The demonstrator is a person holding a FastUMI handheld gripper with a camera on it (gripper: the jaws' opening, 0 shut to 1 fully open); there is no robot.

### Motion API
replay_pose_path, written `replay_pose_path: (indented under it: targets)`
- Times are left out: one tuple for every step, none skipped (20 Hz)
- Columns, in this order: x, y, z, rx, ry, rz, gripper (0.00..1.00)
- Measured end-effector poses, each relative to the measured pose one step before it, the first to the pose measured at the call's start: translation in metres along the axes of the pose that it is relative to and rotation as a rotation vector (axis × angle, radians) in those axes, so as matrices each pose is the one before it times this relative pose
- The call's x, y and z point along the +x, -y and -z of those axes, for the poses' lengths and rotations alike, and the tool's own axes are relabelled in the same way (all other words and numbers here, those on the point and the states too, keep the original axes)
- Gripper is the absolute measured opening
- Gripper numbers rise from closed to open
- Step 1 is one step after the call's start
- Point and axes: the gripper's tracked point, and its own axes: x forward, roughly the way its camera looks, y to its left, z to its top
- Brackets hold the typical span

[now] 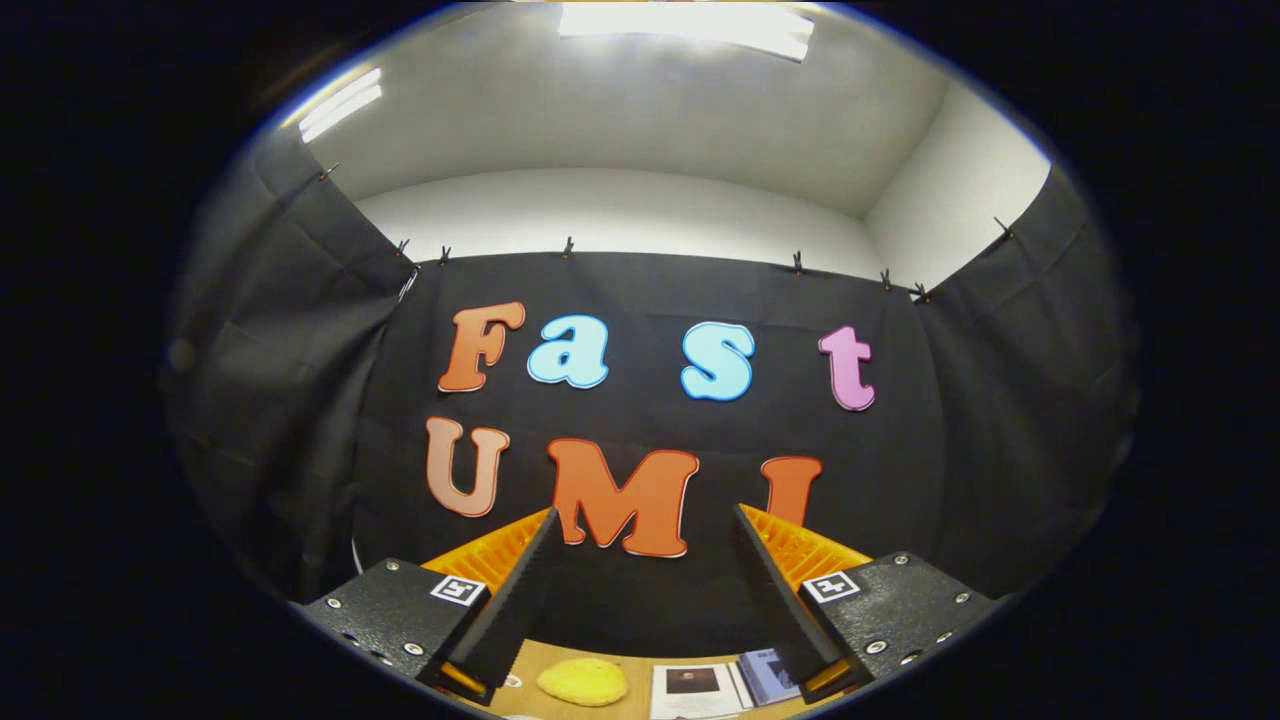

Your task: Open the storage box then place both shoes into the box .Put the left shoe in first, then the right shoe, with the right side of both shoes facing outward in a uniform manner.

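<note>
Gripper (640, 520) is raised and aimed at the black cloth wall (640, 600) of the booth. Fingers (520, 590) stand wide apart, nothing between them; the gap frames bare cloth.

Low in the gripper view, beneath the fingers, a narrow strip of wooden counter (640, 700) is visible. On it:
- a flat yellow rounded object (583, 682), close under the left finger; cannot tell what it is;
- a white card or booklet with a dark picture (692, 690), just beside the yellow object on its right;
- a bluish printed sheet (768, 675), touching or overlapping that card, partly hidden behind the right finger.

Storage box and shoes: cannot tell their position from this frame.

Above the cloth: small clips (568, 246) pin its top edge to a white wall (620, 215). Ceiling light panels (690, 25) are lit.
</note>
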Motion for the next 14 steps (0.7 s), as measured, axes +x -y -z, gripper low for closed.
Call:
replay_pose_path:
  targets:
    - [-0.00243,-0.01619,0.01341,0.0283,-0.0348,-0.04118,0.99]
    - [-0.0002,-0.01232,0.0121,0.01693,-0.03124,-0.03737,0.99]
    - [-0.00121,-0.00692,0.011,0.00552,-0.02545,-0.02343,0.99]
    - [0.00063,-0.00613,0.00746,0.00275,-0.01705,-0.01409,0.99]
    - [0.00157,-0.00763,0.00792,0.00602,-0.01572,-0.01395,0.99]
    - [0.0016,-0.00919,0.00948,0.00531,-0.02243,-0.01861,0.99]
    - [0.00258,-0.00957,0.0131,0.00782,-0.02833,-0.01823,0.99]
    - [0.00176,-0.00938,0.01501,0.01182,-0.03569,-0.02216,0.99]
    - [0.00304,-0.01028,0.01535,0.01482,-0.03875,-0.02638,0.99]
    - [0.00104,-0.00933,0.01848,0.01617,-0.0443,-0.03366,0.99]
    - [0.00302,-0.0103,0.02085,0.01658,-0.05225,-0.02984,0.99]
    - [0.00306,-0.0075,0.02086,0.01814,-0.05803,-0.0275,0.99]
    - [0.00482,-0.00715,0.01981,0.02205,-0.06297,-0.02685,1.0]
    - [0.00691,-0.0097,0.01948,0.02754,-0.05857,-0.03133,1.0]
